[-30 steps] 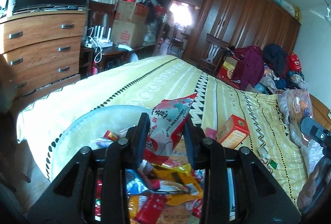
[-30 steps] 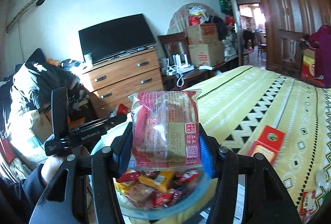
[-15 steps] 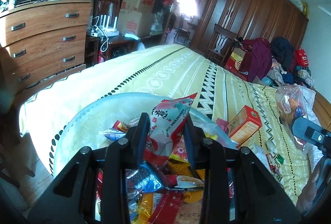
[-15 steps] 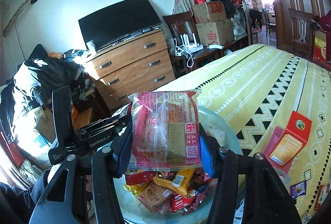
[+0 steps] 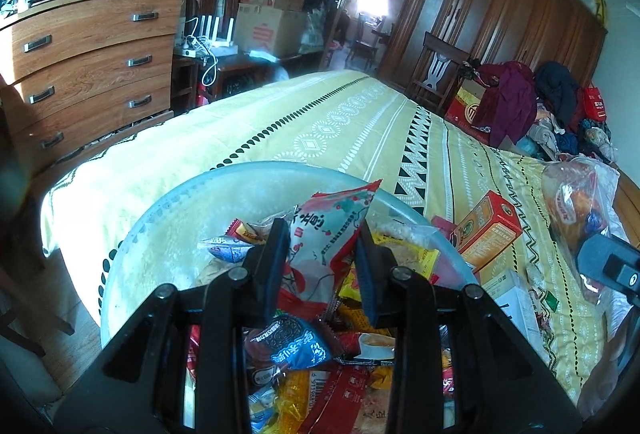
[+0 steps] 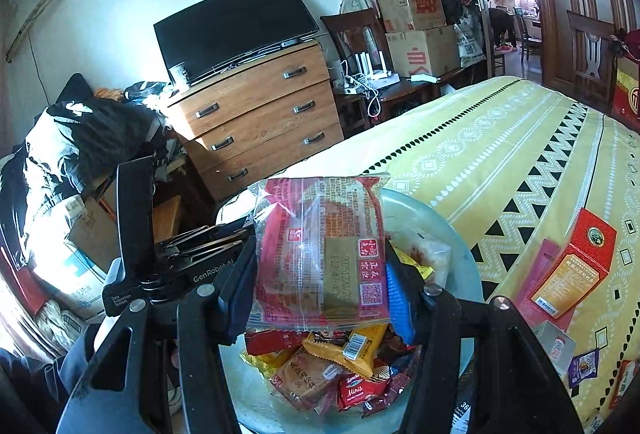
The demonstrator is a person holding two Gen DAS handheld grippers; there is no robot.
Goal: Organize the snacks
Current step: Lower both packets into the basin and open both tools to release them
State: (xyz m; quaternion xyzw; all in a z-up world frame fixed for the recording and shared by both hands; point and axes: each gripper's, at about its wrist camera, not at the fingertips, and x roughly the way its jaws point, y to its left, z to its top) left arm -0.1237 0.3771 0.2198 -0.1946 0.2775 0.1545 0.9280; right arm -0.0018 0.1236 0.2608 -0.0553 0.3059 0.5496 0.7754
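Both grippers are holding snacks over the bowl [image 5: 132, 246], which I'm taking as my landmark. I'm seeing the bed [image 5: 320, 121] stretching away behind the bowl under its yellow patterned cover, with the bowl sitting at the bed's near corner. Past the bowl and off the bed, the wooden dresser [image 6: 256, 105] is standing against the wall. The pale translucent bowl itself is carrying a heap of wrapped snacks [image 6: 320, 374] in red, yellow and blue. To the right of the bowl, an orange box [image 5: 486, 230] is lying on the cover. Above the bowl's heap, my right gripper [image 6: 320, 274] is pinching a clear-and-red cake packet [image 6: 320, 250] upright, both pads pressing on its sides. My left gripper [image 5: 320, 262] is clamping a red-and-white snack pouch [image 5: 328, 230] over the bowl's middle, the pouch's top corner sticking up past the fingers [image 5: 276, 258].
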